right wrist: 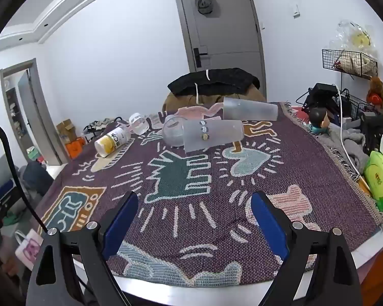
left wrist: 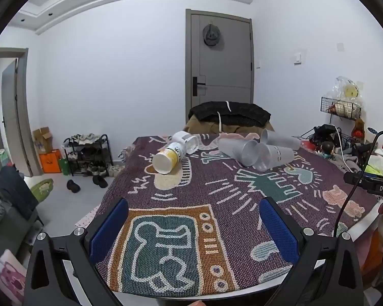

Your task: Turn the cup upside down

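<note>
Jaws of both grippers spread apart, empty, well short of toppled frosted cups (right wrist: 212, 134).

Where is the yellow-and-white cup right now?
The yellow-and-white cup lies on its side at the far left of the patterned cloth, beside a small clear cup and left of the frosted cups. Both grippers are well short of it.

"DAS" on black device (left wrist: 381, 188); paper cup (right wrist: 112, 141) print unreadable.
</note>
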`<move>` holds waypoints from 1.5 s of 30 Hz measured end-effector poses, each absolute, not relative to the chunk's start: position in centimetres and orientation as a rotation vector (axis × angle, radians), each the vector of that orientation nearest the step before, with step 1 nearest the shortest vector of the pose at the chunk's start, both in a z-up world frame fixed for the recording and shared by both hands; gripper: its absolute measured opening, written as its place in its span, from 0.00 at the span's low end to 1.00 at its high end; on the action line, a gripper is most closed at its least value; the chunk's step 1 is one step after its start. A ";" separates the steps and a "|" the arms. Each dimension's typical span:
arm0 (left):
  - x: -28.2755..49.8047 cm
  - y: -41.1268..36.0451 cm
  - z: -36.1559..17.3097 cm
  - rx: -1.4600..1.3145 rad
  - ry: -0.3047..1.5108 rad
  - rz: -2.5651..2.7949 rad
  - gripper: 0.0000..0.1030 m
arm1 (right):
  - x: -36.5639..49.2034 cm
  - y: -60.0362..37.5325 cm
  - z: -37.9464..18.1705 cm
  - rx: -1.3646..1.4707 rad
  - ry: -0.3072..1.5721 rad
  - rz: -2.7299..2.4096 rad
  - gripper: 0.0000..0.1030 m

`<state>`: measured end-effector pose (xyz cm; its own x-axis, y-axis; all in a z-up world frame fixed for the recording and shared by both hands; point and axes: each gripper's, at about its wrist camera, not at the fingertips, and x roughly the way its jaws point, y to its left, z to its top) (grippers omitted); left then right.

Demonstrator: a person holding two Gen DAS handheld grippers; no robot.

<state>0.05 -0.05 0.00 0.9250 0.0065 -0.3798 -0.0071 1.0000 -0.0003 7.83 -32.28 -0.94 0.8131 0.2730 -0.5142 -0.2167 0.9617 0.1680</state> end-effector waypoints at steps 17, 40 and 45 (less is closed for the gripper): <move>-0.3 0.0 0.6 -0.026 0.347 -0.021 1.00 | 7.6 -32.2 -0.6 0.083 0.554 0.264 0.87; -0.6 0.6 0.5 -0.020 0.340 -0.015 1.00 | 7.5 -31.5 -0.8 0.067 0.562 0.280 0.87; -0.7 0.9 0.7 -0.023 0.337 -0.007 1.00 | 7.5 -31.3 -0.8 0.061 0.564 0.287 0.87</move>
